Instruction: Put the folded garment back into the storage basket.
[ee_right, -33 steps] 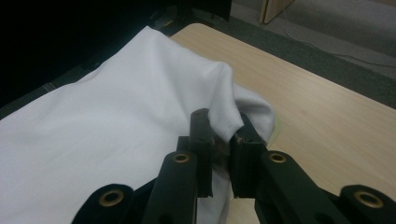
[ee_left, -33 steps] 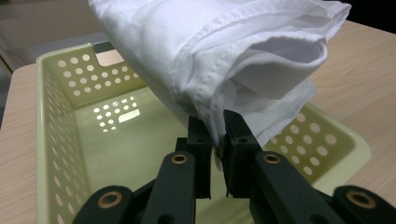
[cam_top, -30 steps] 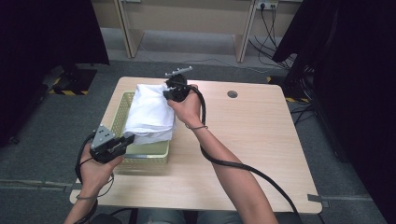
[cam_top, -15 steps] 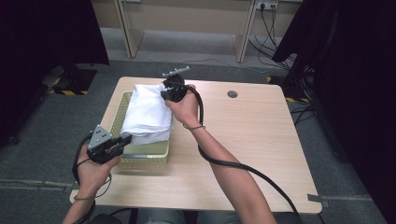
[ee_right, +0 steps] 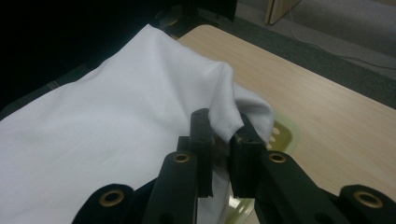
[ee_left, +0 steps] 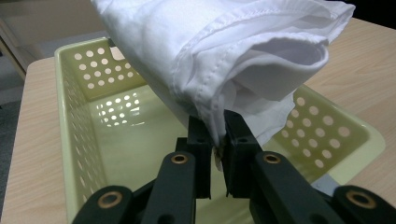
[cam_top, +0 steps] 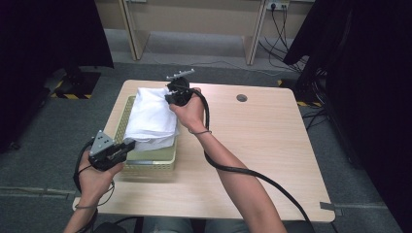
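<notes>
- The left gripper [ee_left: 216, 135] has its jaws pinching the near edge of the white cloth [ee_left: 224, 51].
- The right gripper [ee_right: 219, 133] has its jaws pressed on the far corner of the cloth [ee_right: 116, 140].
- The folded cloth [cam_top: 151, 119] hangs between both grippers, above the basket [cam_top: 150, 160].
- The pale green basket [ee_left: 79, 116] has holes in its walls and stands on the left part of the table [cam_top: 262, 145].
</notes>
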The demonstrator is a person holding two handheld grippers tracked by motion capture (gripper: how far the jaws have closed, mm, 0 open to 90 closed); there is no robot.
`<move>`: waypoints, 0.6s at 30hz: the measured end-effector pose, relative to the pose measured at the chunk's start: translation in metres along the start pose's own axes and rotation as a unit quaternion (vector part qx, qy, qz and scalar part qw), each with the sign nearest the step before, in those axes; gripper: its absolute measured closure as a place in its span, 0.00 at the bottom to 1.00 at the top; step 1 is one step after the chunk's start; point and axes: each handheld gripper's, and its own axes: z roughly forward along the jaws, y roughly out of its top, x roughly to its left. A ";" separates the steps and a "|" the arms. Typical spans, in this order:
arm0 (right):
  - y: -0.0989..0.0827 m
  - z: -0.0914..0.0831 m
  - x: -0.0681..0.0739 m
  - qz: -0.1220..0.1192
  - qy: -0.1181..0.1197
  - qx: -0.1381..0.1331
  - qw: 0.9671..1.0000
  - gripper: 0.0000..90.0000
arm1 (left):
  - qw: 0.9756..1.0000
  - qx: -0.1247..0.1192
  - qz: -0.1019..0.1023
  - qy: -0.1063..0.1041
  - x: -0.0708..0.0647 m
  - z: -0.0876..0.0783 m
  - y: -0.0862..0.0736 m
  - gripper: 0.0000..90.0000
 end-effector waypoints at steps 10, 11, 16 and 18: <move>0.000 0.004 0.002 -0.003 0.001 0.004 1.000 0.92 | 1.000 0.003 -0.001 0.001 0.001 0.000 -0.002 0.92; -0.001 0.005 0.002 -0.003 0.002 0.006 1.000 0.92 | 1.000 0.004 -0.002 0.002 0.002 0.000 -0.002 0.92; -0.002 0.008 0.002 -0.003 0.002 0.009 1.000 0.93 | 1.000 0.004 -0.003 0.002 0.003 0.000 -0.003 0.92; -0.003 0.009 0.003 -0.003 0.002 0.009 1.000 0.93 | 1.000 0.004 -0.003 0.003 0.003 0.000 -0.003 0.92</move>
